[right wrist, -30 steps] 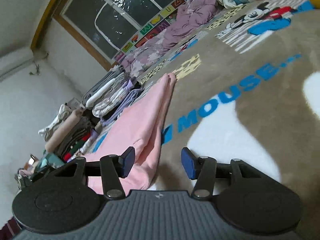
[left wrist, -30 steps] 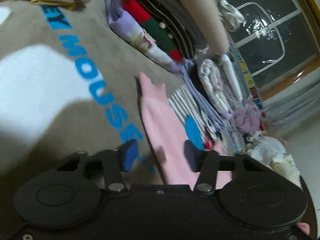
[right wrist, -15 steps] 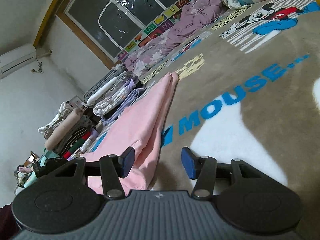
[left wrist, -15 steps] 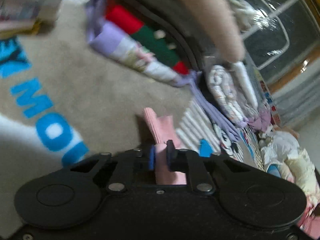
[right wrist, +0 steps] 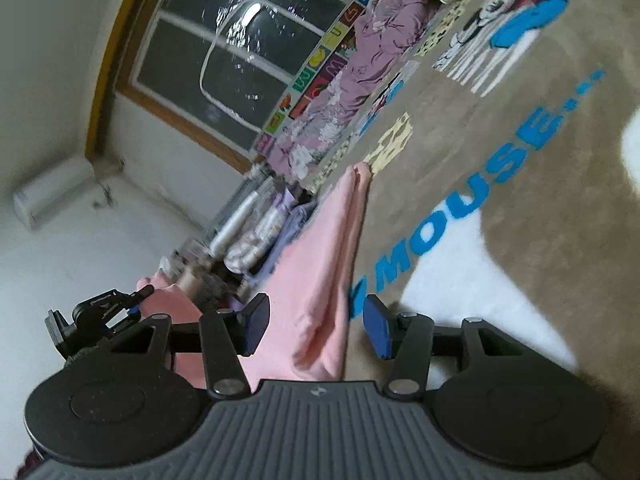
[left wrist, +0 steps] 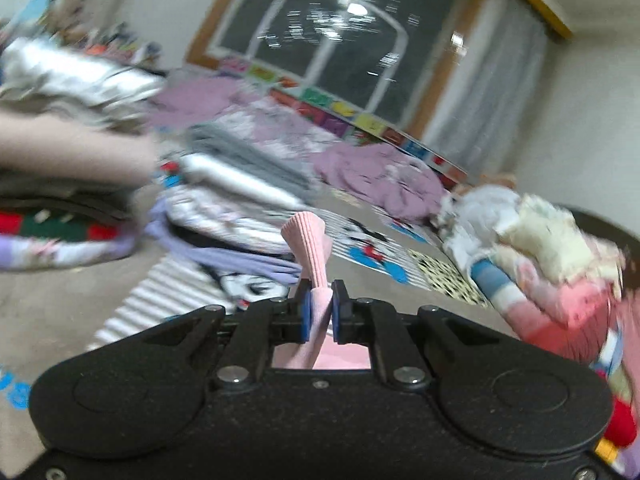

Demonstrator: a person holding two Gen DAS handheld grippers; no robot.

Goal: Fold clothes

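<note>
Pinching a ribbed cuff of the soft pink knit garment [left wrist: 310,256] between its blue pads, the left gripper [left wrist: 320,312] holds that end lifted off the beige cartoon-print carpet [right wrist: 500,128]. Nearby, the right gripper [right wrist: 316,326] hangs with jaws apart just above the carpet, the garment's folded edge lying between its fingers, untouched. Beyond the garment, stacks of folded clothes [left wrist: 236,184] sit on the carpet, under the dark window [right wrist: 224,52].

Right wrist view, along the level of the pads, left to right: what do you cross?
left gripper → right gripper's left pad → pink garment → right pad → white patch of the beige blanket
</note>
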